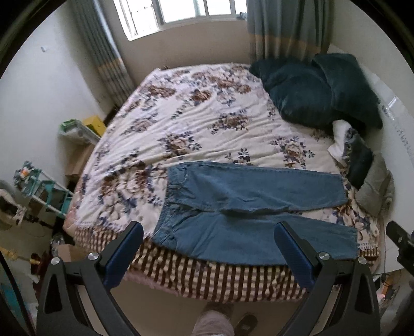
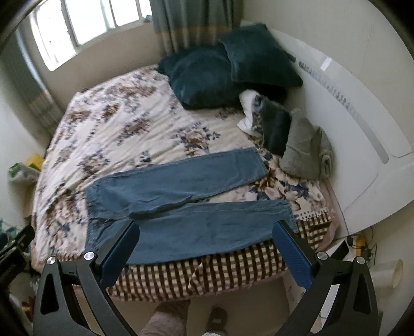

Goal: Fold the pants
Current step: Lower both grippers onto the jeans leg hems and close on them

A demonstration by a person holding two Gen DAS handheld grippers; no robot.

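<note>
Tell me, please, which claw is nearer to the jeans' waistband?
Left. The left claw hangs open over the near leg by the waistband; the right claw hangs open toward the cuffs.

Daylight from window (image 1: 181, 15) – panes blown out, glare. Room evenly lit, soft shadows. Fisheye bends edges; dark vignette corners. Slight motion blur throughout.

The bed (image 1: 196, 119) bears spread jeans (image 1: 248, 206), dark pillows (image 1: 318, 90) and grey cloth (image 1: 375, 191).
</note>
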